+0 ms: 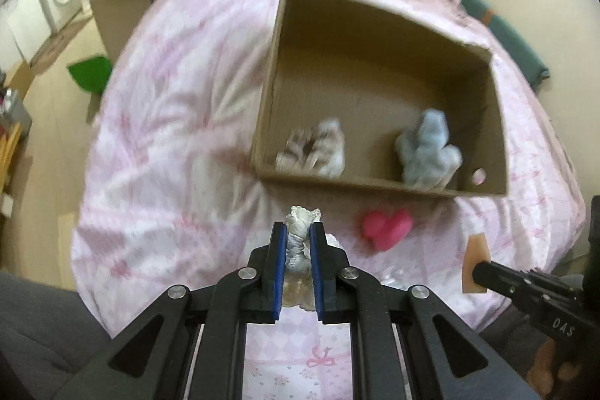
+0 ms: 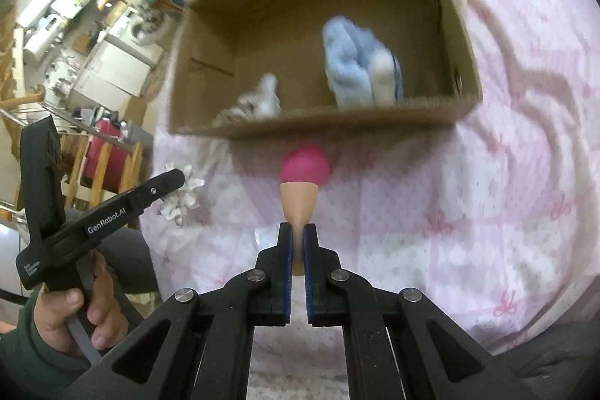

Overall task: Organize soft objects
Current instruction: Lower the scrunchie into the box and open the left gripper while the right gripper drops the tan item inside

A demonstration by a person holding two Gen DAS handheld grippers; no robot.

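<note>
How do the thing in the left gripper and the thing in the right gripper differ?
The left gripper is shut on a white lacy fabric piece, crumpled and frilly; the right gripper is shut on a smooth tan sponge, plain and tapering toward the pads. The fabric piece bunches thickly between the pads, while the sponge is squeezed thin there. Both are held off the pink quilt, in front of the cardboard box.
</note>
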